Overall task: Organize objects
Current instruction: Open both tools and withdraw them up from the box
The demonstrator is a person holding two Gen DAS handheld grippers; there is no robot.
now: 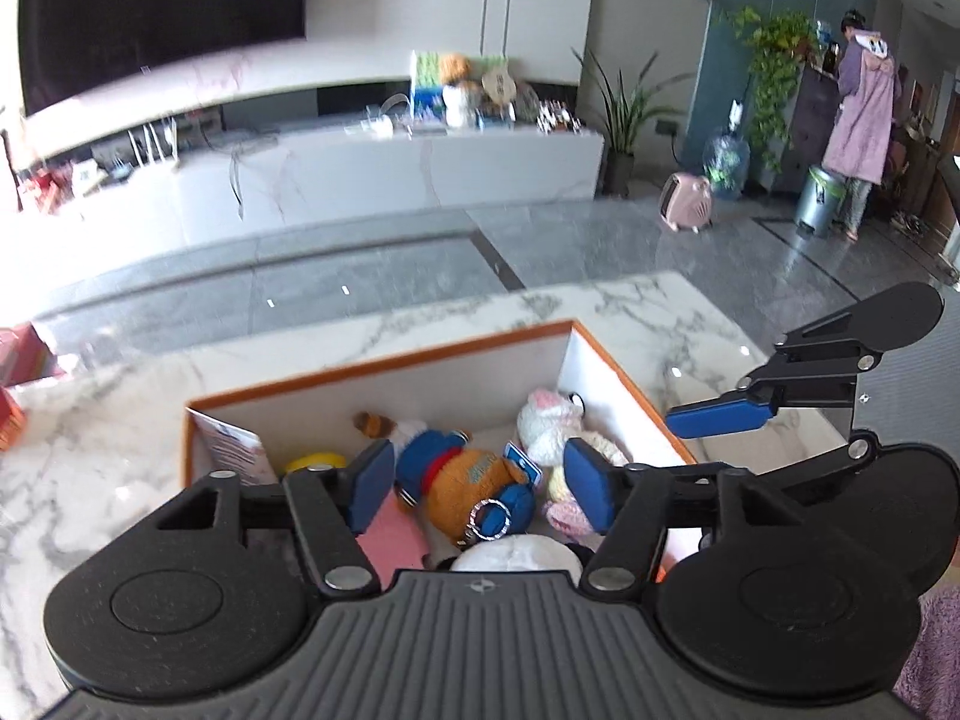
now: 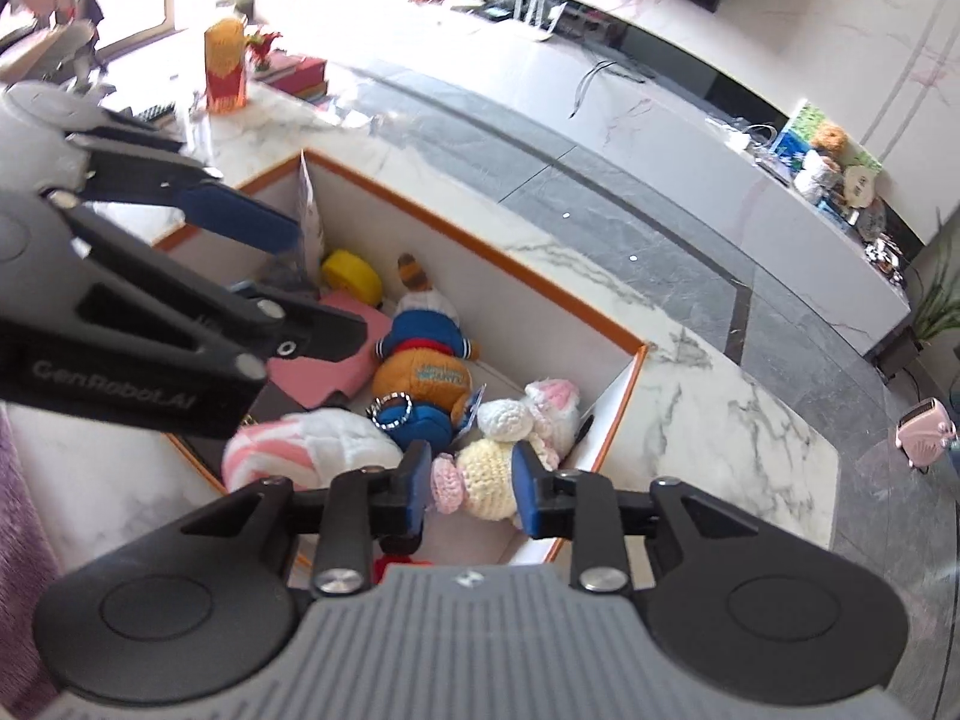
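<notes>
The left hand-held gripper (image 1: pixel 477 483) points forward and down. Its two blue pads (image 1: pixel 372 480) stand wide apart, with nothing between them. The right hand-held gripper (image 2: pixel 471 492) also points forward and down. Its blue pads (image 2: pixel 528 495) stand apart too, a bit closer together than the left ones. The two grippers are near each other, side by side. In the left view, the right one comes in from the right side. In the right view, the left one comes in from the left side, higher up.

dark tv (image 1: pixel 156 12), potted plant (image 1: pixel 624 114), pink heater (image 1: pixel 687 202), grey bin (image 1: pixel 819 201)
</notes>
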